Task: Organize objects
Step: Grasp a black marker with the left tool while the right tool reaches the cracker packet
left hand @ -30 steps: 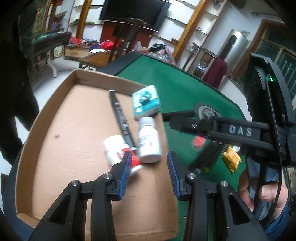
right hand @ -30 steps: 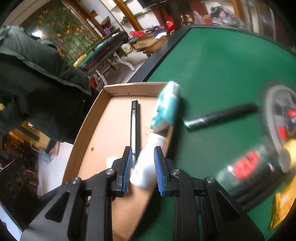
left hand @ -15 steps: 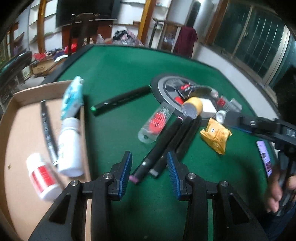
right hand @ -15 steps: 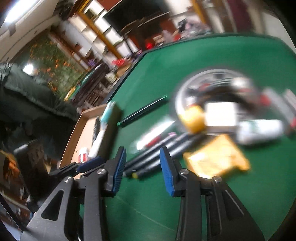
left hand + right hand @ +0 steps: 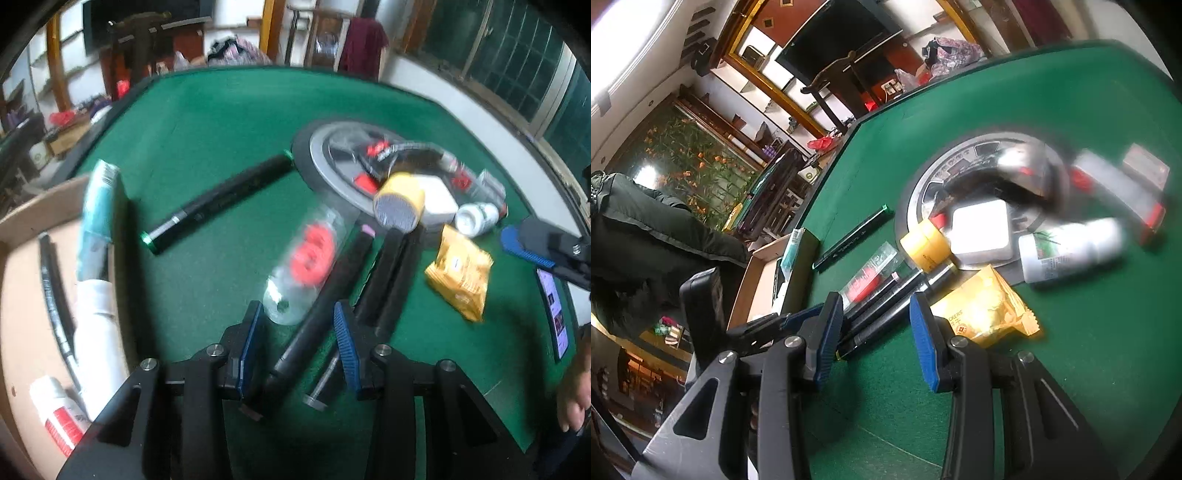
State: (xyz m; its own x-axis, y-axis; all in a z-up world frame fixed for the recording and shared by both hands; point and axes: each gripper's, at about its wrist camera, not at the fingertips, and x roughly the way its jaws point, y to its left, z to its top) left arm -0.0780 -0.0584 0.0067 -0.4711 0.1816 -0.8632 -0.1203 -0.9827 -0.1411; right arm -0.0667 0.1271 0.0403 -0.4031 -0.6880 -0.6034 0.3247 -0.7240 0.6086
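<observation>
Green felt covers the table (image 5: 207, 122); on it lie slim black pens (image 5: 317, 317), a clear round tube (image 5: 310, 258) with red rings and a crinkled yellow packet (image 5: 982, 310) reading "CRACKERS"; a white bottle (image 5: 98, 332) lies in the cardboard box (image 5: 22, 295); the left gripper (image 5: 299, 343) is open over 1 pen; the right gripper (image 5: 875, 332) is open, holding nothing.

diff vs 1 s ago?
Right gripper let go of the white bottle, now lying in the cardboard box, and swung out over the table, jaws empty. Left gripper swung from the box to the black markers. Markers and yellow packet unmoved.
</observation>
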